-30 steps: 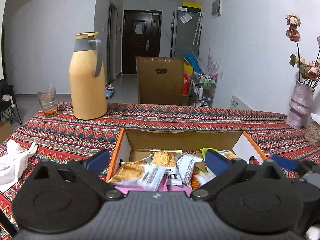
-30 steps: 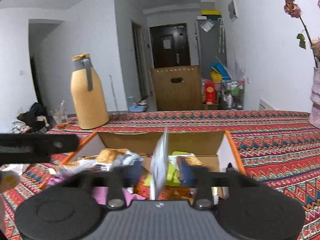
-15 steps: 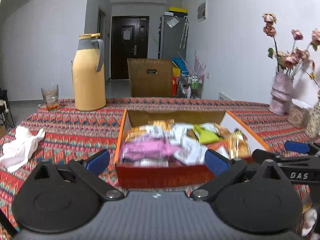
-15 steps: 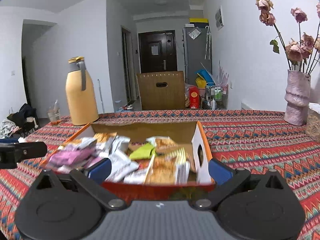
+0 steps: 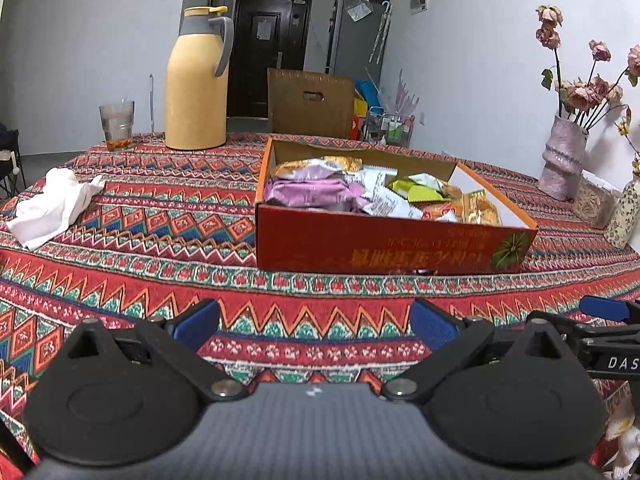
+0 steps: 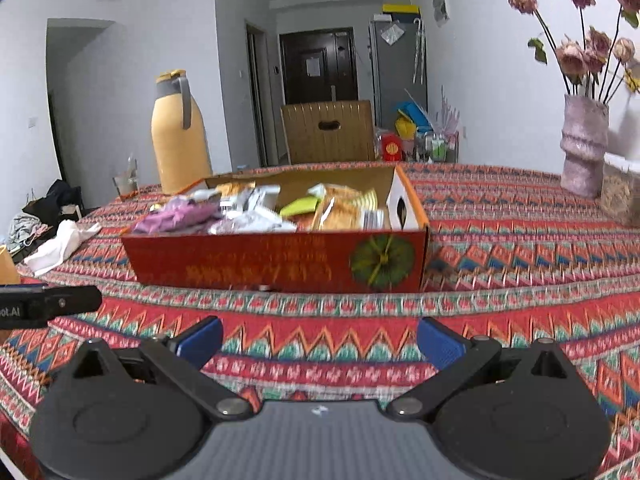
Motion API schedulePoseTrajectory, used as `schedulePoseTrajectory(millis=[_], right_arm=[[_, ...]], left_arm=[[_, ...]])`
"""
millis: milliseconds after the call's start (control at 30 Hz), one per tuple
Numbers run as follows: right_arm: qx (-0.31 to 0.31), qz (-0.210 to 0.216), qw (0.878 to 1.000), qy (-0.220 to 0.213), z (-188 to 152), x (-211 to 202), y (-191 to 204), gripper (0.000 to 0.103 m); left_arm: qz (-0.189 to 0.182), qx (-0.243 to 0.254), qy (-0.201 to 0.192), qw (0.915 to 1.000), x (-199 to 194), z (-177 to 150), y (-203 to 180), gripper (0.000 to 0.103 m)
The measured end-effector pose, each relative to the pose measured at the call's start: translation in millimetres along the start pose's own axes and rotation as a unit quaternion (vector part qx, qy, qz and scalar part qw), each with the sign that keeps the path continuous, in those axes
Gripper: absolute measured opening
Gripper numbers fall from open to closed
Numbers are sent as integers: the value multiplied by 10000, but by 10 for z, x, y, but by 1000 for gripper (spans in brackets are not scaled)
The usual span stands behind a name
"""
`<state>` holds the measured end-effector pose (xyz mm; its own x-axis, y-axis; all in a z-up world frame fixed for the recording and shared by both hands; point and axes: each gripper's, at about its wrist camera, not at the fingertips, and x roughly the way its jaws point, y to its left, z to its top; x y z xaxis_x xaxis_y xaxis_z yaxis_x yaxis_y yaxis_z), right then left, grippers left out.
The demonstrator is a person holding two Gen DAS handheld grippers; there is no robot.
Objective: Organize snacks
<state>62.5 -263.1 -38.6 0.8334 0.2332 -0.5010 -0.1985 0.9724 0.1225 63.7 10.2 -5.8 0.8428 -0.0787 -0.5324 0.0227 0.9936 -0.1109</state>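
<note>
A red cardboard box (image 5: 384,246) (image 6: 276,262) sits on the patterned tablecloth, filled with several snack packets: a pink bag (image 5: 308,192) (image 6: 178,216), a green packet (image 5: 418,192) (image 6: 302,206) and golden cracker packs (image 5: 478,210) (image 6: 346,210). My left gripper (image 5: 314,326) hangs open over the cloth in front of the box, nothing between its blue pads. My right gripper (image 6: 320,342) is also open and empty, short of the box's front wall. Each gripper's finger edge shows at the side of the other's view.
A yellow thermos jug (image 5: 198,80) (image 6: 178,132) and a glass (image 5: 116,122) stand at the far left. A white cloth (image 5: 54,208) (image 6: 60,246) lies left of the box. A pink vase with dried flowers (image 5: 562,160) (image 6: 582,144) and jars (image 6: 622,194) stand at the right.
Both grippers pulled back from over the box to the near side of the table. The right gripper let go of a packet it held upright over the box; the packet stays inside.
</note>
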Motion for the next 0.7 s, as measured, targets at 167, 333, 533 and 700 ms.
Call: schedulePoseTrajectory(millis=[167, 333, 533, 700], right_arm=[[-1, -7, 10000, 84, -52, -2, 19, 103], [11, -22, 10000, 90, -54, 2, 17, 103], [23, -27, 9999, 94, -56, 1, 5, 103], [30, -29, 9999, 95, -57, 2, 1, 103]], left_arm=[[-35, 76, 46, 10000, -5, -65, -27, 103], [-22, 59, 82, 9999, 4, -88, -21, 103], [-25, 76, 67, 9999, -4, -90, -29, 103], [-28, 81, 66, 9999, -2, -90, -34, 103]])
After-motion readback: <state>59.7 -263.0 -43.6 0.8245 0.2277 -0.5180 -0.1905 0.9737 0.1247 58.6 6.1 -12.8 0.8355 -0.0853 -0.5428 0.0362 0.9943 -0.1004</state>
